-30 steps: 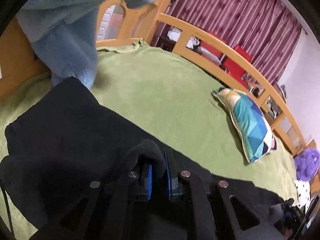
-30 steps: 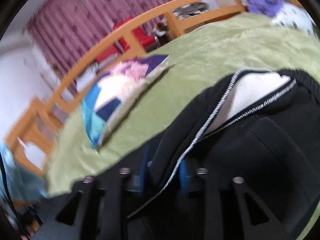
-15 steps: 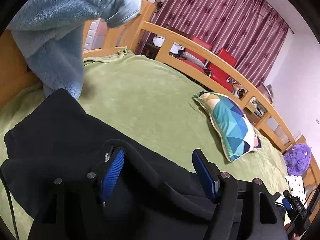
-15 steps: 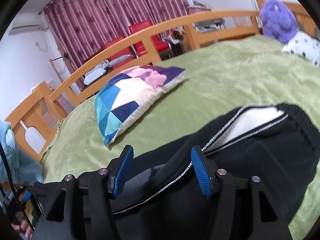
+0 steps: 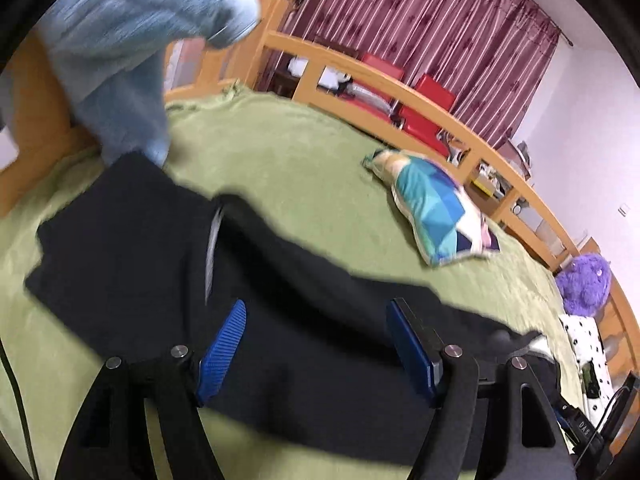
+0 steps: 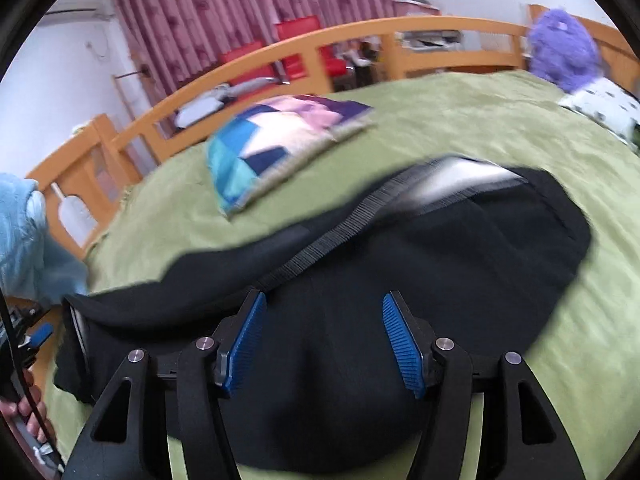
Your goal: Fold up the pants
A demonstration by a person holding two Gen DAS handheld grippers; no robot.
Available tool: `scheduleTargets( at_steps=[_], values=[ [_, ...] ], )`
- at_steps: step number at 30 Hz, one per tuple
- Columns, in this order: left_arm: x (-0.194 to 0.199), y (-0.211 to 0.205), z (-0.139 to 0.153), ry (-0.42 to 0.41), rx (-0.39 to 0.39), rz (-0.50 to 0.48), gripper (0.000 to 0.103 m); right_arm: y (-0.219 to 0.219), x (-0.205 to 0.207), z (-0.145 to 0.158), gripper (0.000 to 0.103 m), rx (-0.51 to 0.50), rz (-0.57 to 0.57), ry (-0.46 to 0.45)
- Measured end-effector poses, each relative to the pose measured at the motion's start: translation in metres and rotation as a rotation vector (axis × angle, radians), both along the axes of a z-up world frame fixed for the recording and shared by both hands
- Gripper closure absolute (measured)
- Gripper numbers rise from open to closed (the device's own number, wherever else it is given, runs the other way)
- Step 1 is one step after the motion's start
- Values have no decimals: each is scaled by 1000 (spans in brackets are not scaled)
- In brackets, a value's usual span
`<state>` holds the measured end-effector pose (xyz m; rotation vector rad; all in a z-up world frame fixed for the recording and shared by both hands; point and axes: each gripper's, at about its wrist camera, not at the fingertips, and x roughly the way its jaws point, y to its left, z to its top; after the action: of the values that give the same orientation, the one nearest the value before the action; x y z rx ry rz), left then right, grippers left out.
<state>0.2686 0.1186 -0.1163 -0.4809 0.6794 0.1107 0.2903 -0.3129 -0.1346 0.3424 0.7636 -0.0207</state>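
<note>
Black pants [image 5: 120,248] lie stretched across the green bedspread [image 5: 280,152], one layer over another. In the left wrist view my left gripper [image 5: 316,304] hangs just above the dark cloth, open, with nothing pressed between its blue pads. The right wrist view shows the waist end of the pants [image 6: 440,264] with a white pocket lining [image 6: 460,176] turned out at the far edge. My right gripper [image 6: 325,296] is open over that end, its pads apart from the fabric.
A patchwork pillow [image 5: 436,208] lies beyond the pants near the wooden bed rail [image 5: 460,128]. A light blue fleece [image 5: 128,40] hangs at the left. A purple plush toy [image 6: 560,48] and a dotted cushion [image 6: 600,104] sit at the right end.
Both grippers let go of the pants and opened wide. Both have drawn back and risen a little, leaving the cloth flat on the bed.
</note>
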Motion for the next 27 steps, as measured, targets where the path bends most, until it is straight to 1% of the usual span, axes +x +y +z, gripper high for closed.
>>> scheduleTargets(
  at_steps=[2,3,5,7,10,12,14,16,17,20,22,24,27],
  values=[
    [-22,3,-16,45,-23,15,32,-17,-23,-11,43,64,-21,29],
    [-29,4,-23,59,-37,24,32,-23,-32,-16,43,79,-21,49],
    [-47,8,-42,92,-77,27,32,-33,-48,-25,43,69,-31,77],
    [-56,10,-57,113,-95,23,32,-41,-61,-34,43,54,-46,85],
    [-59,15,-77,153,-109,38,32,-54,-67,-52,43,101,-70,109],
    [-55,20,-86,152,-152,38,32,-60,-64,-64,43,152,-71,119],
    [-50,25,-97,169,-213,36,32,-62,-57,-76,43,169,-76,134],
    [-43,27,-108,176,-258,45,32,-63,-48,-86,43,184,-88,145],
    [-38,25,-112,176,-258,51,32,-63,-44,-91,43,199,-89,148],
    [-25,19,-113,163,-222,51,32,-63,-31,-98,43,232,-95,127],
    [-12,18,-116,169,-229,55,32,-60,-17,-101,42,219,-93,136],
    [1,21,-116,167,-235,81,33,-59,-3,-102,40,216,-93,136],
    [23,25,-115,173,-263,124,32,-64,17,-103,39,260,-95,128]
  ],
)
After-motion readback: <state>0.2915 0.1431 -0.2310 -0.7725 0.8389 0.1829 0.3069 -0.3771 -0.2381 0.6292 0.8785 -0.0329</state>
